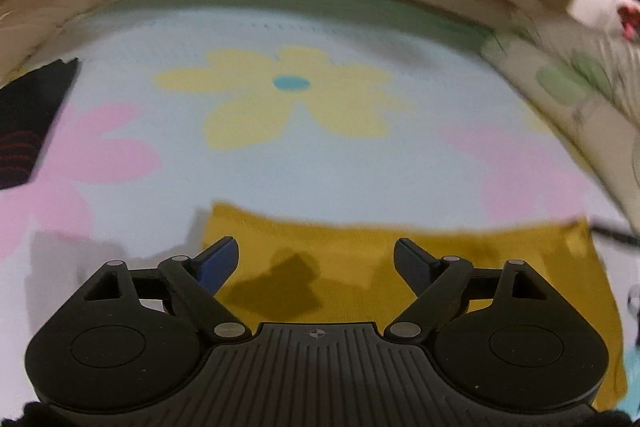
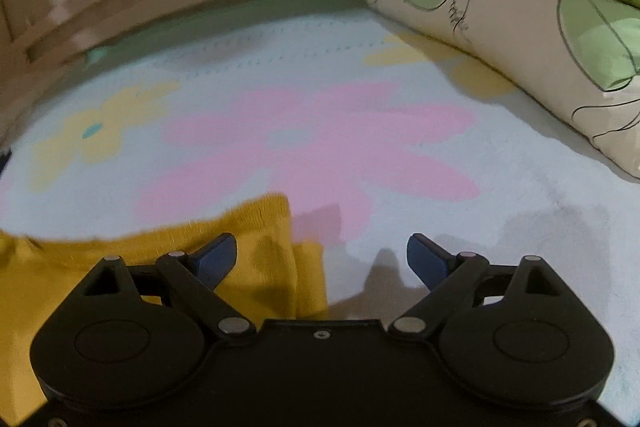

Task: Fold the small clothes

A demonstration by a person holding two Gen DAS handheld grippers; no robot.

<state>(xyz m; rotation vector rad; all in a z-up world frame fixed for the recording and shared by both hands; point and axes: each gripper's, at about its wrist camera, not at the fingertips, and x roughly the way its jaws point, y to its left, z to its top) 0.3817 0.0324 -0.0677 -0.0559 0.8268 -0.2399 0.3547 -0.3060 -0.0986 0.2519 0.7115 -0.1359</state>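
We hold both tongs, left (image 1: 316, 259) and right (image 2: 322, 259), spread wide and empty above the mustard knit garment (image 1: 360, 267), which lies flat on the flowered bedspread (image 1: 320, 167). Next, we judge, comes gripping an edge for another fold.

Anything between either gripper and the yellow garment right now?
Nothing visible. The left gripper sits with its jaws open directly over the mustard-yellow garment, which lies flat on the flowered blanket. The right gripper, also open, straddles the garment's right edge. The pillows and the dark cloth lie off to the sides.
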